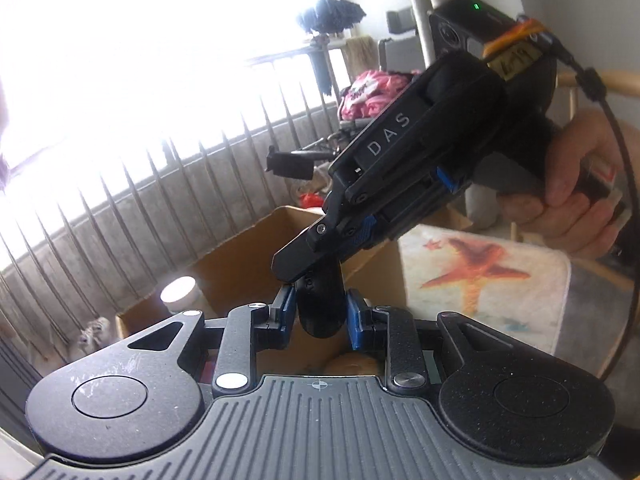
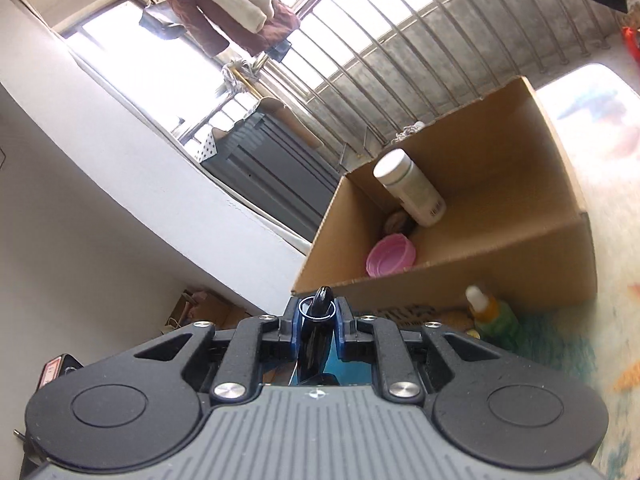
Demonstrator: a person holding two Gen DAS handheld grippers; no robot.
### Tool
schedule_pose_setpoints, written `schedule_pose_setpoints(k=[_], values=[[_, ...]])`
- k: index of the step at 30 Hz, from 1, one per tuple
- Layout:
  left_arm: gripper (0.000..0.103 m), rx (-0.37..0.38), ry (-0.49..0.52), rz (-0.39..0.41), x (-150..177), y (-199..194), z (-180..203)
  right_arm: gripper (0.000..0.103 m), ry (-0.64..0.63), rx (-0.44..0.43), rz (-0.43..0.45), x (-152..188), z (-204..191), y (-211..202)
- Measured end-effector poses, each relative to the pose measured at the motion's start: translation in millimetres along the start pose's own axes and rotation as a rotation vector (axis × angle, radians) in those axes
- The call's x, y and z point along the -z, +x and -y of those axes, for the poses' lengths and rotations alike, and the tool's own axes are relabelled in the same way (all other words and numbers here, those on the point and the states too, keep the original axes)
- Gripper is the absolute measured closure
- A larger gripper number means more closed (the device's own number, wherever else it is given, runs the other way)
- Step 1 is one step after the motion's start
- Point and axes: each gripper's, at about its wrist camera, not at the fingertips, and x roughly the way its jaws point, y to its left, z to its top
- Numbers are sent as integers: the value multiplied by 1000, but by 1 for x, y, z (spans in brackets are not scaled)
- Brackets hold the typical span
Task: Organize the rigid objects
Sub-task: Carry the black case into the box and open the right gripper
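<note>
A glossy black oblong object (image 1: 320,304) is held above the open cardboard box (image 1: 240,256). In the left wrist view my left gripper (image 1: 318,314) is shut on its lower end, while my right gripper (image 1: 316,264) comes in from the upper right and grips its upper end. In the right wrist view the right gripper (image 2: 318,322) is shut on the same black object (image 2: 316,336), just in front of the box (image 2: 500,256). Inside the box are a white bottle (image 2: 410,188) and a pink lid (image 2: 390,256).
A green and orange dropper bottle (image 2: 492,316) stands outside the box's near wall. A white mat with a starfish print (image 1: 480,276) lies right of the box. A barred railing (image 1: 160,184) runs behind the box. A brown round item (image 1: 352,364) lies below the left gripper.
</note>
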Motion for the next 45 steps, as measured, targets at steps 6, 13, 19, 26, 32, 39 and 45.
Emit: schedule_pose_setpoints(k=[6, 13, 19, 26, 32, 39, 45], values=[[79, -2, 196, -238, -15, 96, -57, 85, -53, 82, -62, -85, 8, 83], [79, 99, 300, -455, 10, 170, -87, 85, 23, 167, -207, -116, 65, 165], [79, 153, 367, -552, 24, 194, -90, 83, 51, 197, -299, -125, 90, 194], [89, 112, 429, -662, 35, 219, -91, 78, -54, 304, -387, -123, 91, 219], [89, 113, 431, -684, 37, 218, -93, 79, -71, 330, -450, -118, 93, 241], [88, 105, 404, -655, 36, 195, -101, 79, -41, 328, -437, -118, 96, 242], [88, 84, 377, -650, 42, 174, -115, 46, -77, 372, -412, -118, 85, 231]])
